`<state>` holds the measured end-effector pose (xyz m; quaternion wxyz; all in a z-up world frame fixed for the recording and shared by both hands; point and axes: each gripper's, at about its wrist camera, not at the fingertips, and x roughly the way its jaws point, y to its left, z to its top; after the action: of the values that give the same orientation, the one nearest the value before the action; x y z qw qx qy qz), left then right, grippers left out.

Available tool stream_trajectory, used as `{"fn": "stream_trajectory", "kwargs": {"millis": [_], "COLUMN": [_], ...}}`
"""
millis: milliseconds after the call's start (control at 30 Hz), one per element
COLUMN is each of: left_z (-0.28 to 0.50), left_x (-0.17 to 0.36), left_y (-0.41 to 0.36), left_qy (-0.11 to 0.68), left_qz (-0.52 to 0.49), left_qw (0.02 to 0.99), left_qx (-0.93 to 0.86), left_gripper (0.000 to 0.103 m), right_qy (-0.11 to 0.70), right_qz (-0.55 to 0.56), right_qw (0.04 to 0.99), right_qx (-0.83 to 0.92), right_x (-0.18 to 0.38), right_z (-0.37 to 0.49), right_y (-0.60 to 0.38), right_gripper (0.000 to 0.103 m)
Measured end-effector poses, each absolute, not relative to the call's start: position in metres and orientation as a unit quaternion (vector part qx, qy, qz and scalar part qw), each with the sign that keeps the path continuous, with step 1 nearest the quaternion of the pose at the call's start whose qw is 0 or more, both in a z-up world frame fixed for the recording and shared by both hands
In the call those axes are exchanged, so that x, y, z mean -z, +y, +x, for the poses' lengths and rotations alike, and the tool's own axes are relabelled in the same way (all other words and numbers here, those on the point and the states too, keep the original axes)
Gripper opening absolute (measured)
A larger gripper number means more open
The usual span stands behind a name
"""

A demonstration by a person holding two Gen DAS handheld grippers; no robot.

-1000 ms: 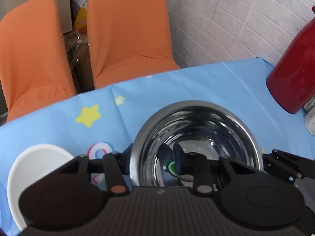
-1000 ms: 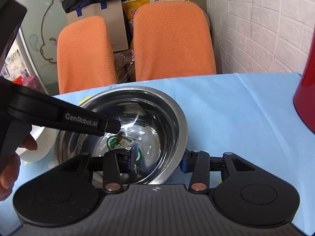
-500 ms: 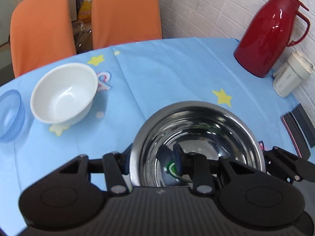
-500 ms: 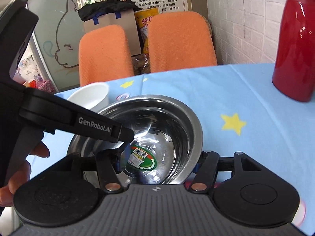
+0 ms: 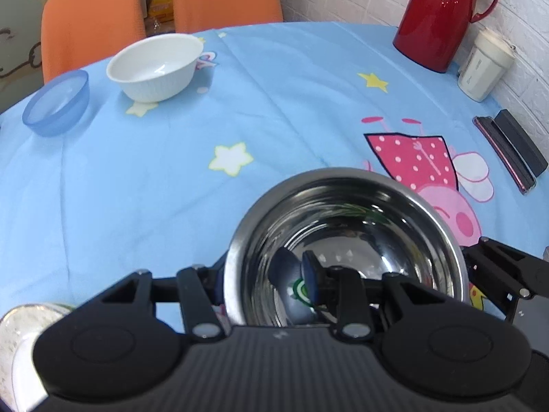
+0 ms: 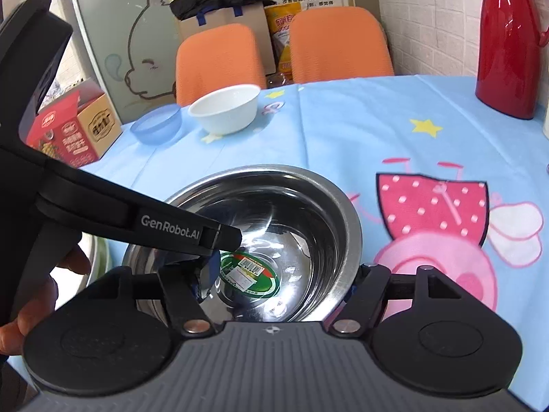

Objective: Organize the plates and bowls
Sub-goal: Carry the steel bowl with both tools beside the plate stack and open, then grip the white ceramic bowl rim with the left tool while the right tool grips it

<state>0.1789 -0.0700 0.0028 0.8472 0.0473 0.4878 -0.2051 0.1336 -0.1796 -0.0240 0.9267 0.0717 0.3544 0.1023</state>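
A steel bowl with a green sticker in its bottom fills the near part of both views, over the blue tablecloth. My left gripper is shut on the bowl's left rim, one finger inside and one outside; in the right wrist view the left gripper reaches in from the left. My right gripper is open wide across the bowl's near right rim, pads clear of the metal. A white bowl and a blue bowl stand at the far left.
A red thermos, a white cup and a phone on a black stand line the right side by the brick wall. A speckled plate shows at the lower left. Two orange chairs stand behind the table.
Both grippers and the steel bowl have travelled back and rightward over the table, away from the chairs. The right gripper let go of the bowl's rim and opened wide; the left kept its grip.
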Motion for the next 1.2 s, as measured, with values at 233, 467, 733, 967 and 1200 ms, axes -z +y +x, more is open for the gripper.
{"fn": "stream_trajectory", "kwargs": {"millis": [233, 467, 733, 967, 1200], "left_z": [0.181, 0.182, 0.166, 0.160, 0.167], "left_x": [0.004, 0.006, -0.028, -0.050, -0.058], "left_y": [-0.064, -0.061, -0.034, 0.004, 0.024], "left_qy": [0.483, 0.471, 0.414, 0.380, 0.376], "left_qz": [0.047, 0.042, 0.037, 0.047, 0.049], "left_qw": [0.854, 0.859, 0.892, 0.914, 0.919], "left_qx": [0.187, 0.197, 0.177, 0.130, 0.111], "left_gripper": [0.030, 0.070, 0.081, 0.095, 0.095], "right_qy": [0.364, 0.369, 0.333, 0.322, 0.294], "right_qz": [0.080, 0.093, 0.134, 0.136, 0.099], "right_qw": [0.921, 0.916, 0.929, 0.934, 0.946], "right_qx": [-0.114, -0.126, -0.095, -0.067, -0.096], "right_x": [0.036, 0.041, 0.018, 0.011, -0.023], "right_z": [0.130, 0.129, 0.101, 0.097, 0.126], "right_y": [-0.170, -0.174, -0.215, -0.246, -0.235], "right_gripper": [0.103, 0.103, 0.103, 0.103, 0.103]}}
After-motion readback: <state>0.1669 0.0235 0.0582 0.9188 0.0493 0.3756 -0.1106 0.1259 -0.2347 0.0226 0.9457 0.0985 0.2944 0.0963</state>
